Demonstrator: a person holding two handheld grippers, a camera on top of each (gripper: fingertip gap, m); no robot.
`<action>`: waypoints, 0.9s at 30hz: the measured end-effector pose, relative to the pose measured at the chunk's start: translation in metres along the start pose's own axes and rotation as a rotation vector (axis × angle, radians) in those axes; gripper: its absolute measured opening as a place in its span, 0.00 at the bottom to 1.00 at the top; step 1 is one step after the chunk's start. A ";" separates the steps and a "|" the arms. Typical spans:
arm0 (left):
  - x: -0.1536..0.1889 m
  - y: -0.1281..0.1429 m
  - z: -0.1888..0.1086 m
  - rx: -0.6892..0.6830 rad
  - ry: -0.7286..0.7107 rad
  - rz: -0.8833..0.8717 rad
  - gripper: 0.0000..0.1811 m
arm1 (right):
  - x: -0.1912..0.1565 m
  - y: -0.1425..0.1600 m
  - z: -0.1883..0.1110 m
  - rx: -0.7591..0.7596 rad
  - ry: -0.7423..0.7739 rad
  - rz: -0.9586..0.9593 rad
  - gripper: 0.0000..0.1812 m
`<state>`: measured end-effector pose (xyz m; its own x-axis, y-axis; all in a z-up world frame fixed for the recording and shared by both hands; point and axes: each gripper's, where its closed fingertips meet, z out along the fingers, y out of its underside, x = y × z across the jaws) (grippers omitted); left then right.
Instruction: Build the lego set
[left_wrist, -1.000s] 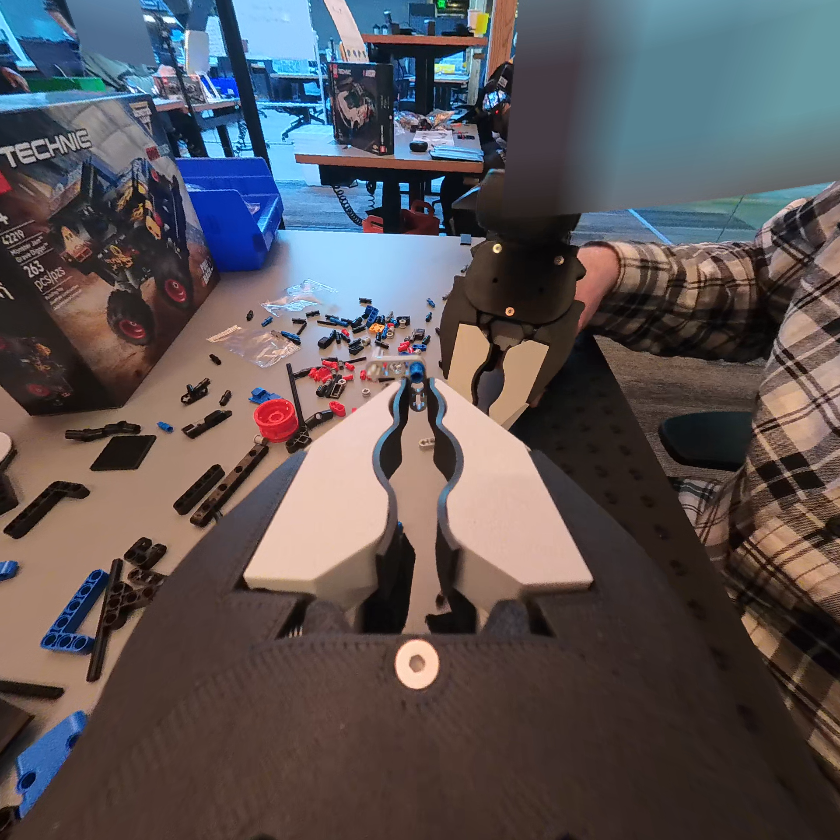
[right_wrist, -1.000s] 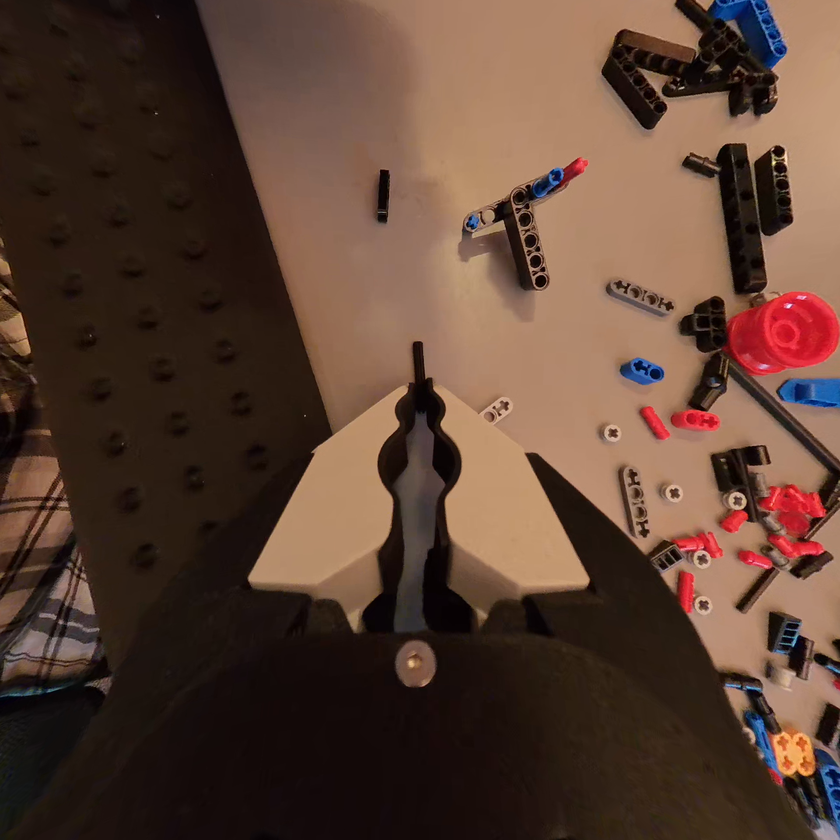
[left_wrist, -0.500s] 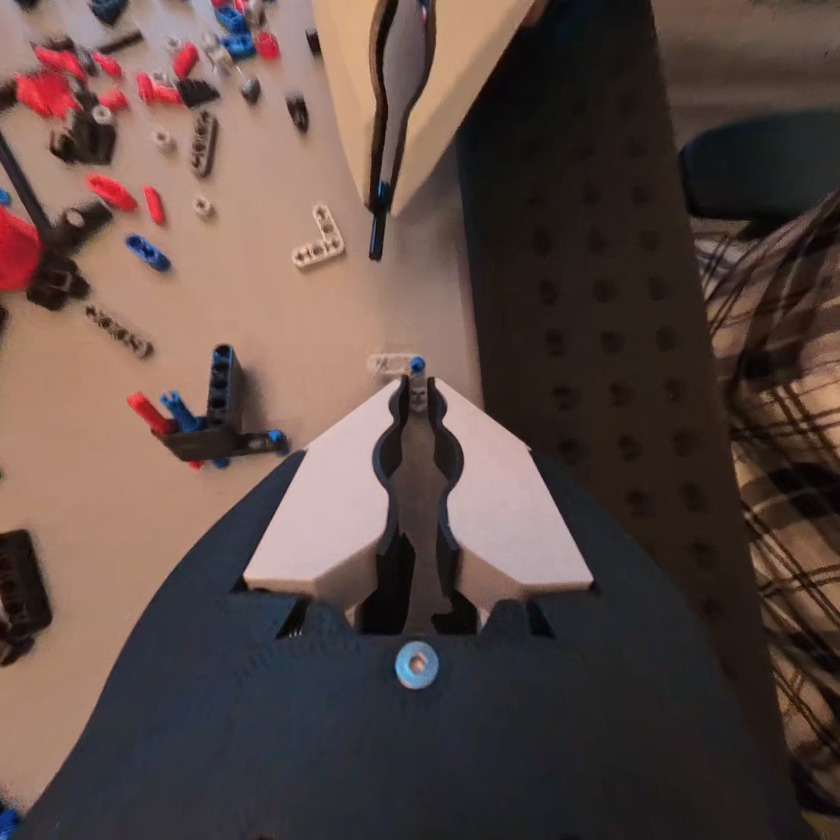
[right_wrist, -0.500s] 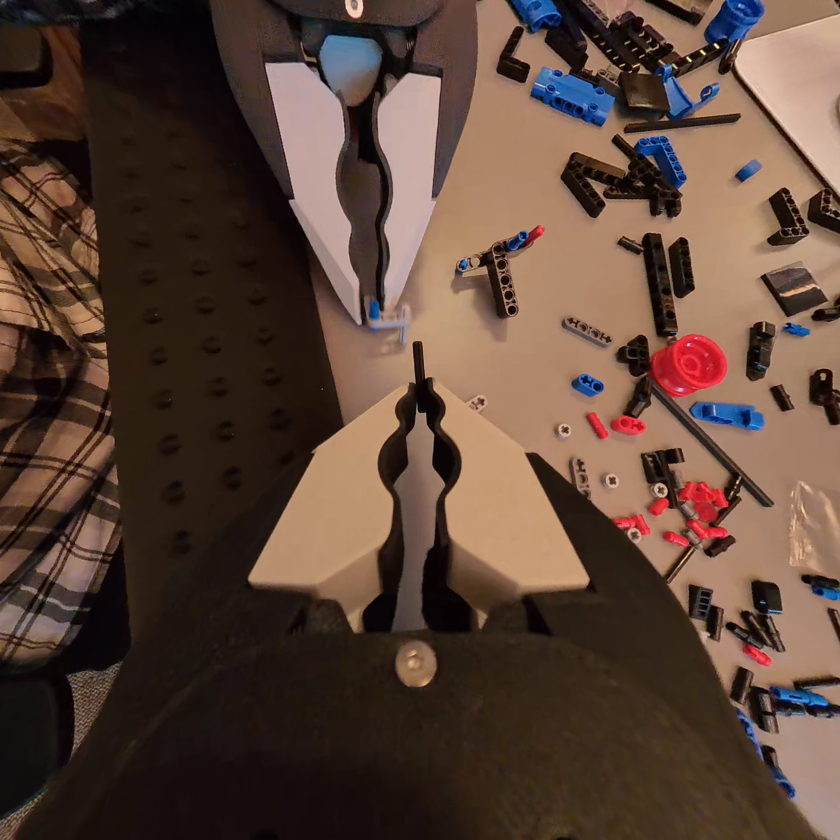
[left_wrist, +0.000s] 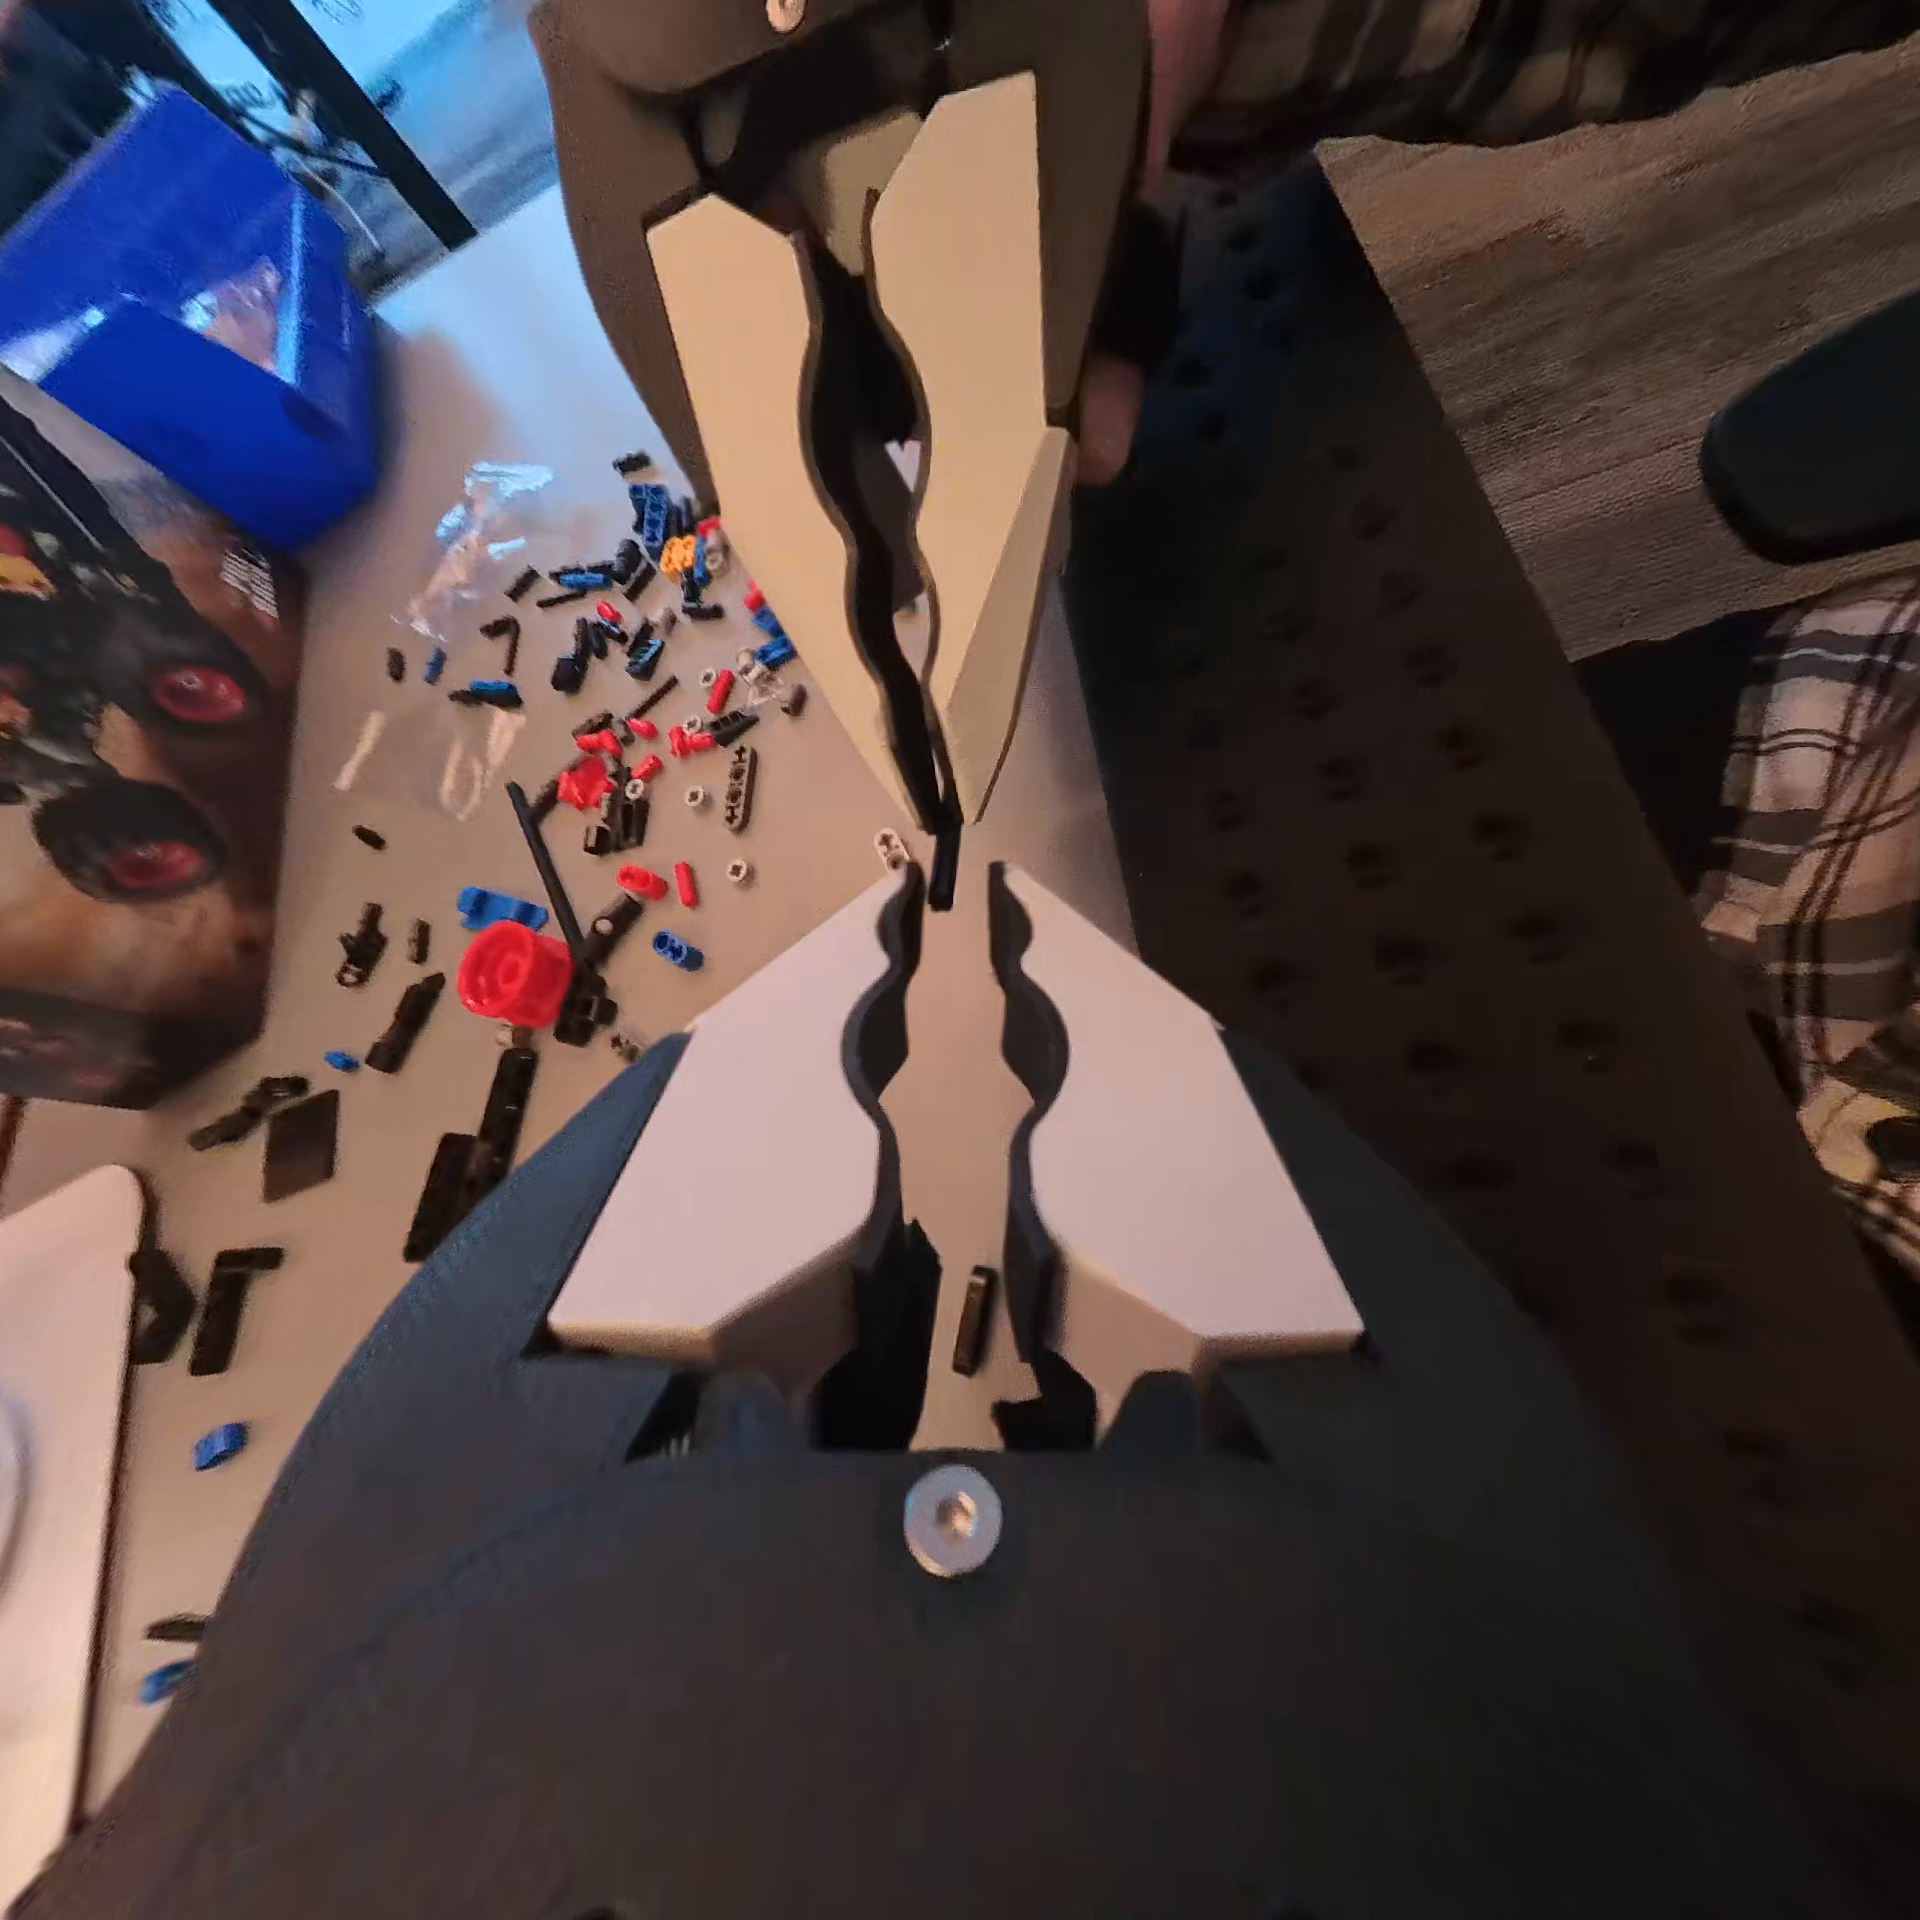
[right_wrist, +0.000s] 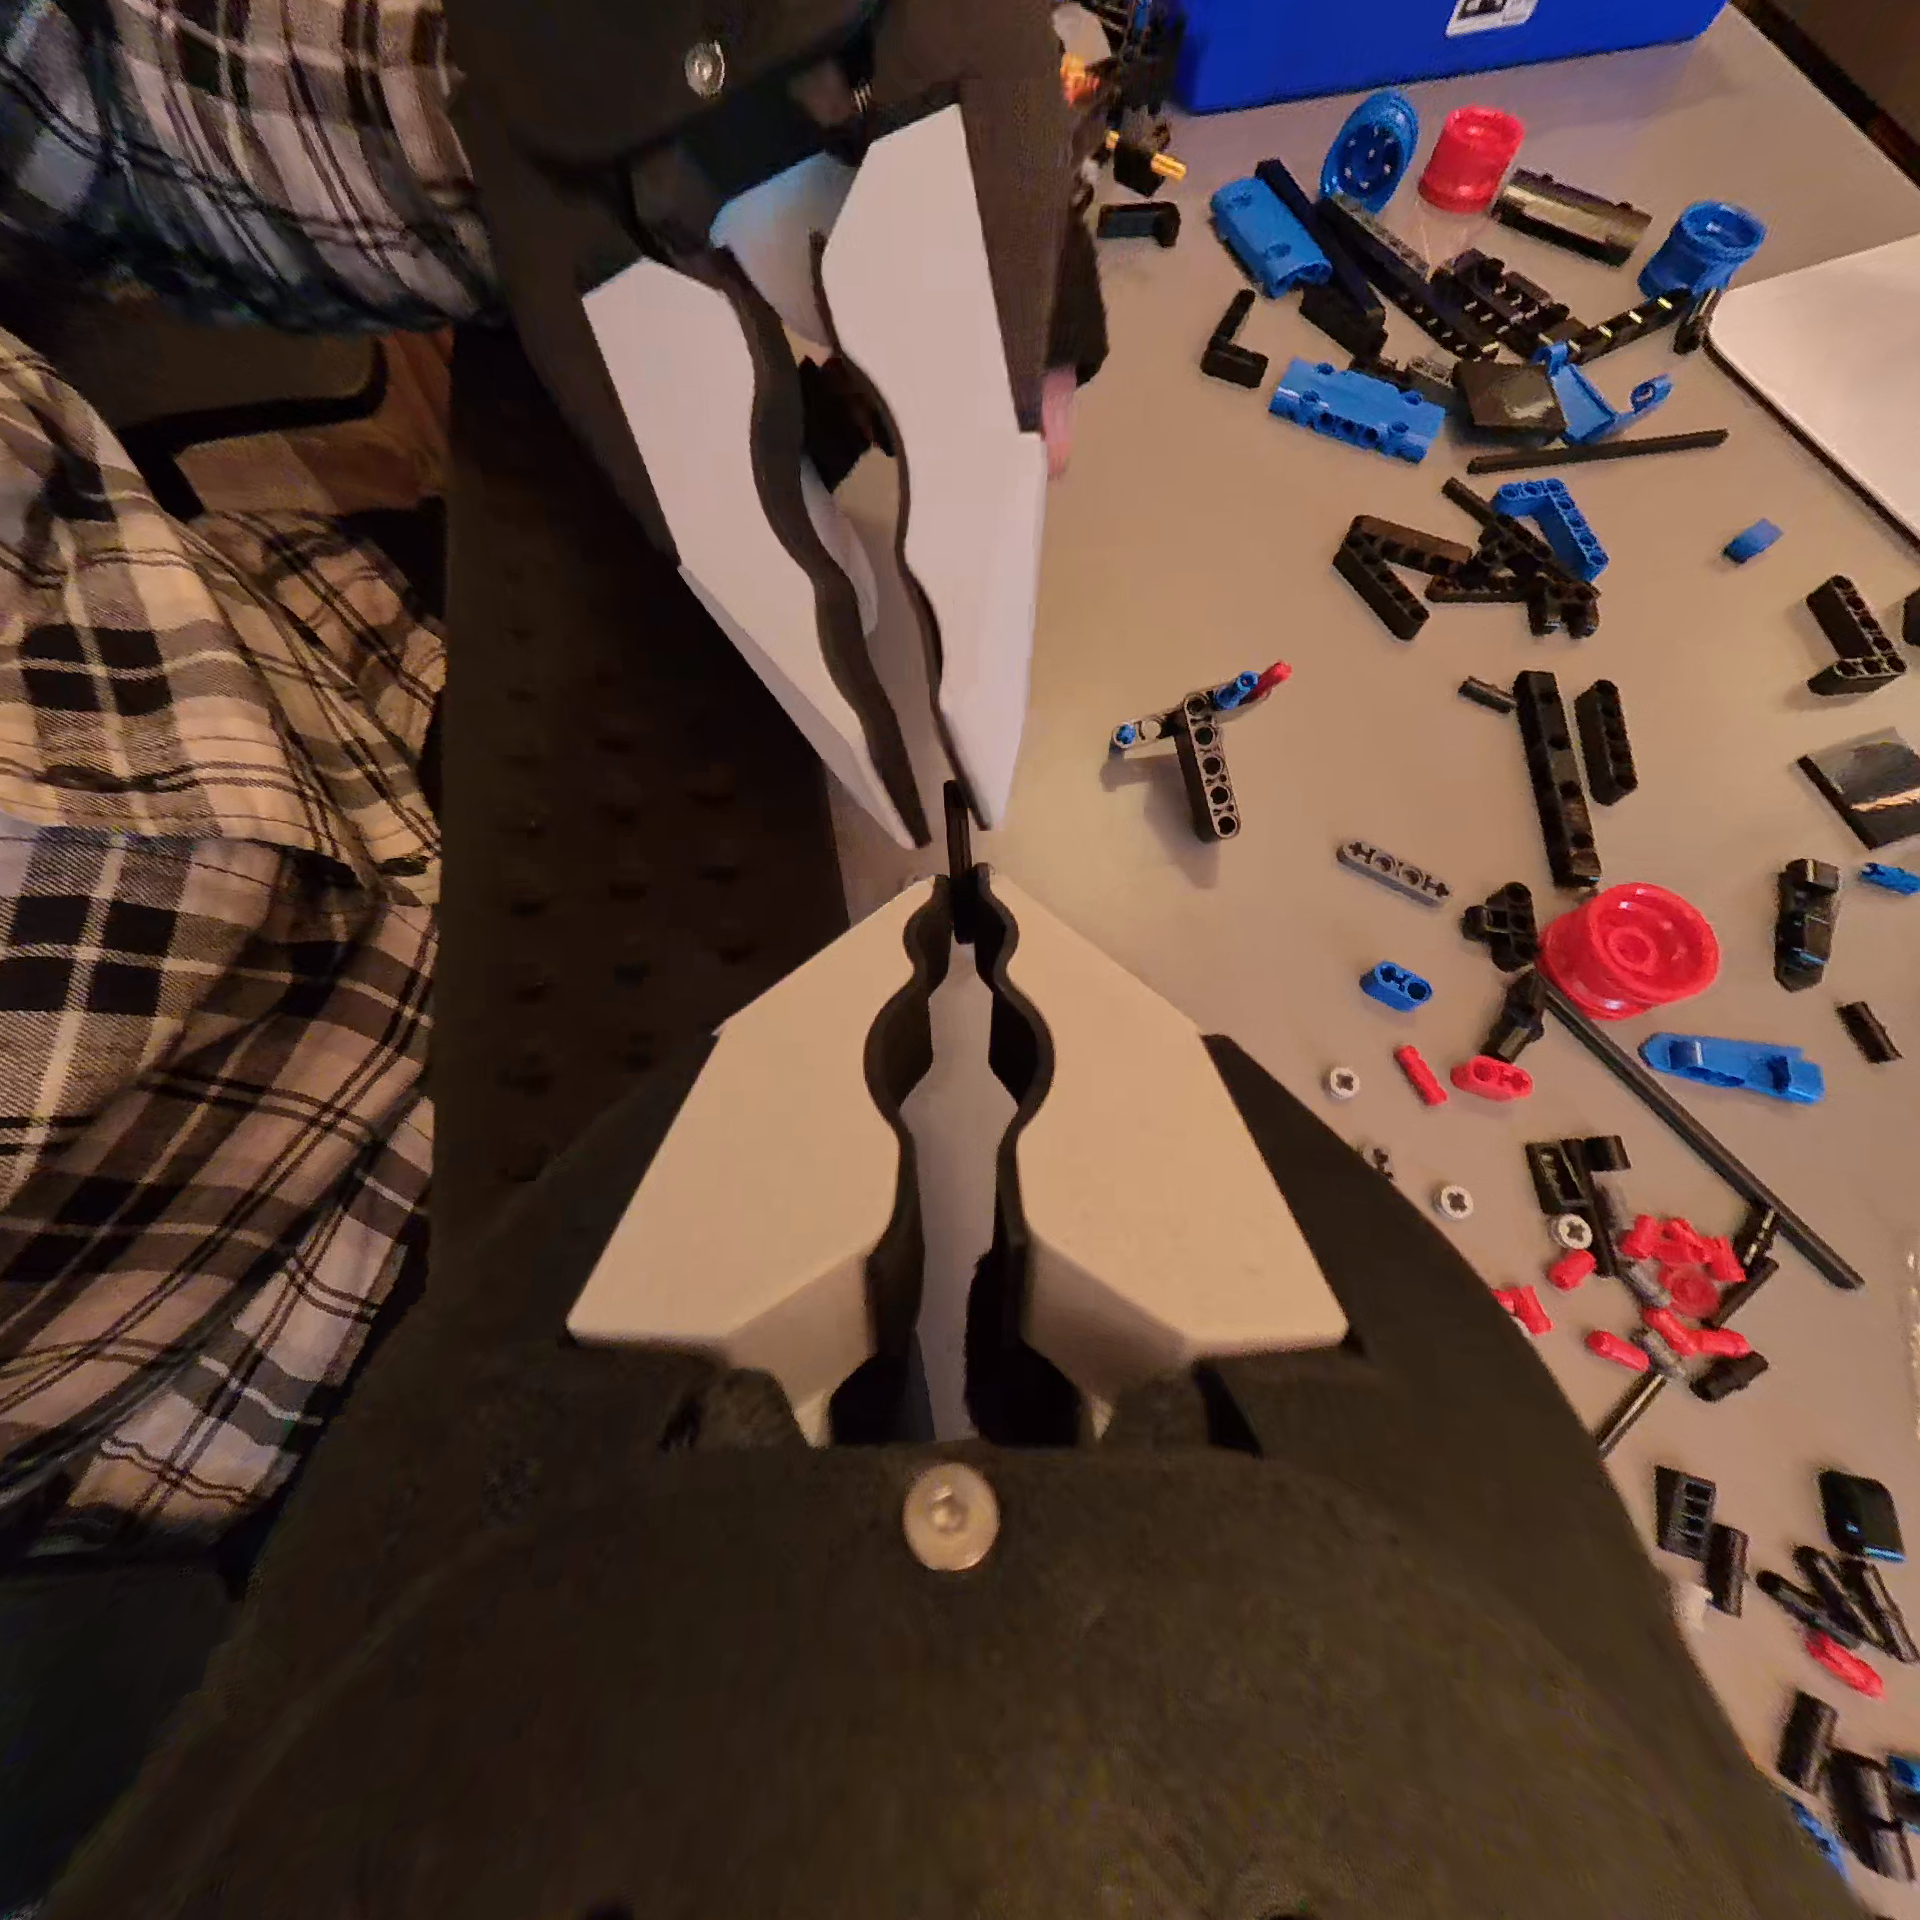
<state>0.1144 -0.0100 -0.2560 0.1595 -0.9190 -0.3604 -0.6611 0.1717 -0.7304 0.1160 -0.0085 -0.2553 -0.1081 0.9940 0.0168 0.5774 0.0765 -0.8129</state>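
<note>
My right gripper (right_wrist: 961, 899) is shut on a thin black axle (right_wrist: 956, 831) that sticks out past its tips. My left gripper (left_wrist: 953, 883) is open, with nothing pressed between its pads. The two grippers meet tip to tip just above the table edge. In the left wrist view the right gripper (left_wrist: 940, 816) comes down from above. Its black axle (left_wrist: 941, 873) stands between my left fingertips, close to the left pad (left_wrist: 902, 894) and clear of the other. In the right wrist view the left gripper (right_wrist: 951, 821) points down at the axle's end.
Loose black, blue and red parts cover the grey table (right_wrist: 1195, 540). Among them are a red wheel hub (right_wrist: 1626, 945), a small L-shaped assembly (right_wrist: 1205, 748) and a long black axle (right_wrist: 1704, 1143). A blue bin (left_wrist: 208, 343) and the set's box (left_wrist: 104, 779) stand at the left. A black studded mat (left_wrist: 1403, 831) runs along the table edge beside a plaid sleeve (right_wrist: 156, 727). The grippers are tip to tip, or close to it.
My left jaws have opened, and the small grey piece with a blue pin is gone from their tips. The grippers have closed in tip to tip, so the axle now sits between my left fingertips.
</note>
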 end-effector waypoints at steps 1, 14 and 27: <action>-0.001 -0.001 0.000 0.000 -0.013 0.013 0.02 | -0.001 -0.002 0.000 0.006 -0.009 0.002 0.01; -0.017 -0.038 -0.027 0.279 -0.102 -0.020 0.01 | -0.002 -0.040 -0.029 0.405 -0.153 0.234 0.05; -0.013 -0.027 -0.021 0.204 -0.029 -0.085 0.09 | -0.003 -0.043 -0.031 0.461 -0.166 0.238 0.01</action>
<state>0.1149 -0.0098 -0.2198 0.2320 -0.9231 -0.3068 -0.4829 0.1645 -0.8601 0.1167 -0.0123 -0.2023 -0.1656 0.9511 -0.2609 0.1906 -0.2287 -0.9547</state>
